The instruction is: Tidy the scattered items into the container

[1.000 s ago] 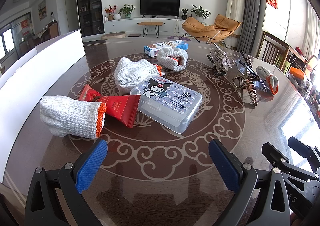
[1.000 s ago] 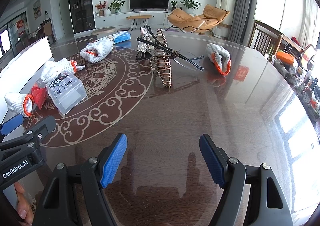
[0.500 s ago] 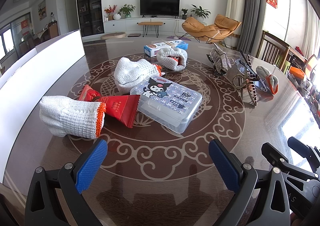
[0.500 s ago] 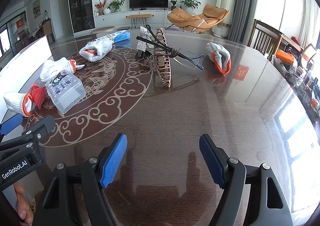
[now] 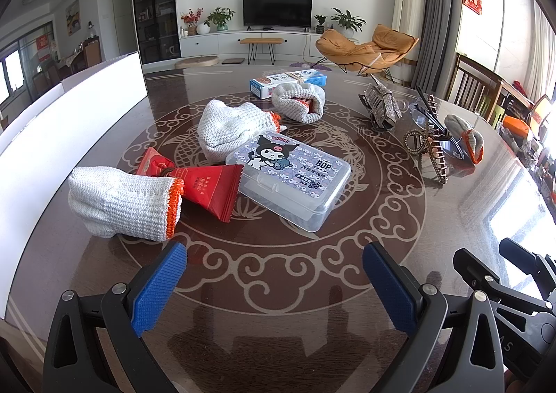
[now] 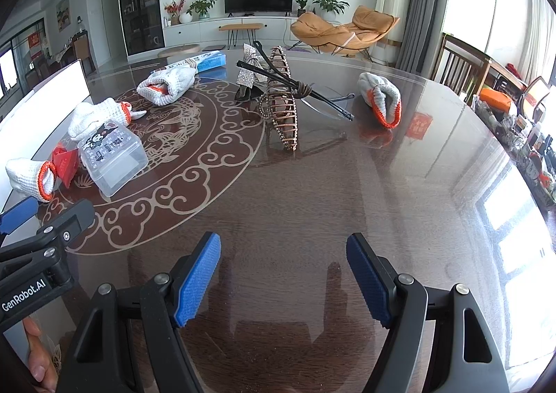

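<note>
The left gripper (image 5: 274, 281) hangs low over the near edge of the glossy brown surface (image 5: 312, 288), its blue-padded fingers (image 5: 158, 288) spread wide and holding nothing. The right gripper (image 6: 283, 274) sits beside it, fingers (image 6: 198, 274) likewise wide apart and empty.

Just beyond the left gripper lies a white knit glove with an orange cuff (image 5: 121, 201), its cuff touching a red foil packet (image 5: 208, 191). Next to the packet, on its right, rests a clear plastic box with a cartoon label (image 5: 288, 177). Behind the box lies a second white glove (image 5: 229, 128), touching the box's far corner. Farther back a third glove (image 5: 299, 104) sits with its opening towards the camera, and beyond it a blue and white carton (image 5: 288, 81).

To the right, a bronze hair claw (image 6: 281, 107) stands on the surface with black-framed glasses (image 6: 312, 94) propped across it; a rhinestone clip (image 6: 248, 76) is just behind. Well apart to the right lies a fourth glove (image 6: 380, 101).

The container, a white box (image 5: 69, 121), runs along the left edge of the surface, its wall near the first glove; its inside is not visible.
</note>
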A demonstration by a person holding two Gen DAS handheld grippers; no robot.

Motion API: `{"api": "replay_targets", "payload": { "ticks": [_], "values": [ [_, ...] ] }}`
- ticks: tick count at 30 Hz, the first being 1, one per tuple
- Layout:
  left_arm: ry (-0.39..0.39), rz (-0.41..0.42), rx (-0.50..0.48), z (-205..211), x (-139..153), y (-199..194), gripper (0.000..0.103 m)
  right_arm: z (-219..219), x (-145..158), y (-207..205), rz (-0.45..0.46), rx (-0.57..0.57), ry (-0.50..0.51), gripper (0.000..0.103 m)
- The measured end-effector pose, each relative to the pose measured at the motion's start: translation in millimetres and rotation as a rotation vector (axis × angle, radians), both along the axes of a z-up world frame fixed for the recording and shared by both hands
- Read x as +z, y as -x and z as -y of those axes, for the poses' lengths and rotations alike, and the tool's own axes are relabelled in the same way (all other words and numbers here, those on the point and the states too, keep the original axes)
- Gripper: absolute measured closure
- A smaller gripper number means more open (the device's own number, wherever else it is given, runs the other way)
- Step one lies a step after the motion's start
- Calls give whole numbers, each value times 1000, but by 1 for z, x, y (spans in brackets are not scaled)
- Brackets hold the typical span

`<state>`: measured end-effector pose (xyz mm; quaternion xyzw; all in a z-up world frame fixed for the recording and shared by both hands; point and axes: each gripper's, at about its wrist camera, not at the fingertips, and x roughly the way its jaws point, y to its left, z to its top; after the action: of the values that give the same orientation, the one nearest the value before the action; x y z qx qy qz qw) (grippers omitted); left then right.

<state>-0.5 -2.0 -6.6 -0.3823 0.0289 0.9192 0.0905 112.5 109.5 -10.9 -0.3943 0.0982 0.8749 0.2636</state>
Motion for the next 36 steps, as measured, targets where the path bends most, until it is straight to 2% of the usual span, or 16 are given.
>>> {"api": "replay_targets", "payload": {
  "ticks": [36],
  "values": [
    [4,4,-25,-2,-2,0,0,-2,-6,0,44,-6,20,27]
  ]
}}
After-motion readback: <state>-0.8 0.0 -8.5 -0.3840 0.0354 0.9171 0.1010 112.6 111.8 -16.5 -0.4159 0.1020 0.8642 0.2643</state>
